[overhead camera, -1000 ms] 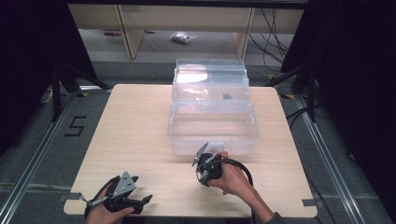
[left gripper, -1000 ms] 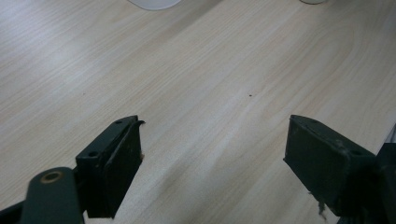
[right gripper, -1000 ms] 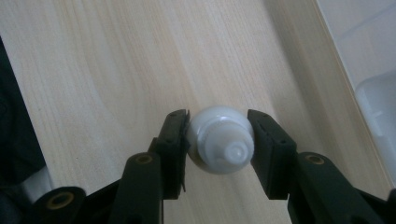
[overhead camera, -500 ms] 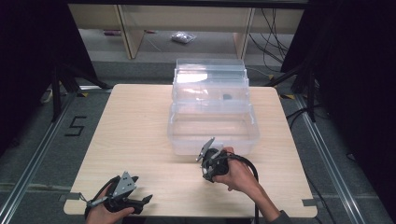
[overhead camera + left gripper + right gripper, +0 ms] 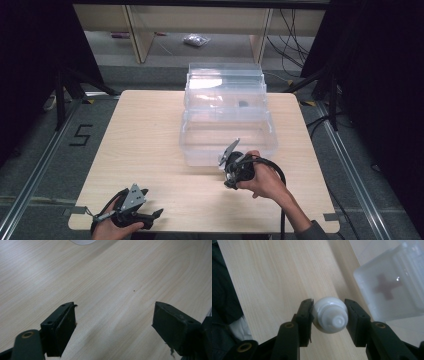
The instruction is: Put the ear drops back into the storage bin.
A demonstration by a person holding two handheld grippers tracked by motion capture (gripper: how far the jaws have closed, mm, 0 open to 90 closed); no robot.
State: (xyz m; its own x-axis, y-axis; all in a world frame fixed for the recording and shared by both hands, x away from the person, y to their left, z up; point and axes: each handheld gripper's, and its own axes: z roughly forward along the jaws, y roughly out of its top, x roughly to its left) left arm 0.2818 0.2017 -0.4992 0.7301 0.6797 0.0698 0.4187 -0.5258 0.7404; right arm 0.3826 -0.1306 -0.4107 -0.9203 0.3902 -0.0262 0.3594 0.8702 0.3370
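Observation:
A small white bottle [image 5: 329, 316] with a ribbed screw cap is clamped between the jaws of my right gripper [image 5: 329, 303], cap end toward the camera, above the wooden table. In the high view my right gripper [image 5: 232, 174] hovers just in front of the clear plastic box [image 5: 227, 131], near its front right part. That box has its lid raised, and its frosted wall carries a red cross [image 5: 387, 285]. My left gripper [image 5: 145, 216] rests at the table's near left edge. Its jaws [image 5: 115, 307] stand wide open over bare wood.
The wooden table [image 5: 145, 135] has free room left of the box. A small dark item [image 5: 243, 104] lies inside the box's back part. Shelving and cables stand beyond the far edge. Dark floor surrounds the table.
My right gripper has drifted slightly right and toward the box with the bottle held. The left gripper has stayed where it was.

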